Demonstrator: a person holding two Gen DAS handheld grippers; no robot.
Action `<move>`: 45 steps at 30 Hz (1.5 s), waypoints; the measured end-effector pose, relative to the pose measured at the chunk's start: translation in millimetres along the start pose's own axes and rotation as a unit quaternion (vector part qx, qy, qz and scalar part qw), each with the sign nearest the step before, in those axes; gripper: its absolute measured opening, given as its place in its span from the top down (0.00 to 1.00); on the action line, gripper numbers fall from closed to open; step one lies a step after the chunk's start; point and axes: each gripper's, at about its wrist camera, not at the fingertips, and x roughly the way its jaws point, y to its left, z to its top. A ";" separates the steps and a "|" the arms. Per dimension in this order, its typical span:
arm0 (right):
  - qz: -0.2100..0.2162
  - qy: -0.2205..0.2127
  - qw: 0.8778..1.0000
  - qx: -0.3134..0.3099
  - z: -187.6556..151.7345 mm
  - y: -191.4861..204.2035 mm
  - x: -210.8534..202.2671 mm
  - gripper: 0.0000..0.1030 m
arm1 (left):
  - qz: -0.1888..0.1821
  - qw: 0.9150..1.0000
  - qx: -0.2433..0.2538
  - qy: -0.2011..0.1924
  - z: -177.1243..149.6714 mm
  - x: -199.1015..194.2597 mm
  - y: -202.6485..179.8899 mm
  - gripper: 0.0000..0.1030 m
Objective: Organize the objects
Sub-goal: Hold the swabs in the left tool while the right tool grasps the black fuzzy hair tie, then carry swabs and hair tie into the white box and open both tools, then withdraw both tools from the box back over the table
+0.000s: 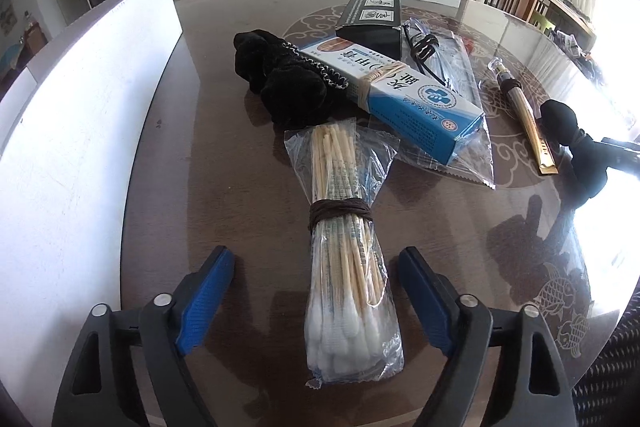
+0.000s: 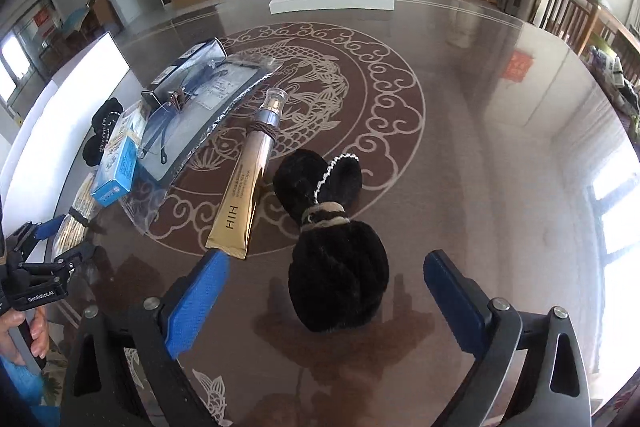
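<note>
Pre-grasp step. Left gripper (image 1: 316, 291) spread wide around swab pack (image 1: 346, 263) on table (image 1: 208, 155); right gripper (image 2: 326, 291) also wide apart around black bundle (image 2: 338, 287). Next: lower, close on each. Count: two black bundles, one swab pack, one blue box (image 1: 396, 87), one gold tube (image 2: 240, 203).

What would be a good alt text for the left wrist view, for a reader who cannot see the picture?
The open left gripper straddles a clear bag of cotton swabs, tied with brown cord, on a dark patterned table. Beyond it lie a blue and white box, a black fuzzy item, glasses in plastic and a gold tube; a white panel stands at left.
</note>
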 end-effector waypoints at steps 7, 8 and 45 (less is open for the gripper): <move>0.040 -0.001 0.998 0.044 -14.1 -10.3 -9.9 0.68 | -0.027 0.999 -0.013 -0.032 0.3 -14.7 9.3 0.72; 0.050 -0.009 0.997 0.050 -19.1 -9.6 -20.6 0.69 | -0.037 0.998 -0.017 -0.039 -2.4 -20.6 9.2 0.72; 0.177 -0.105 0.975 -0.083 -13.1 264.7 -69.3 0.15 | 0.027 0.977 -0.167 -0.128 -42.5 -154.3 155.9 0.25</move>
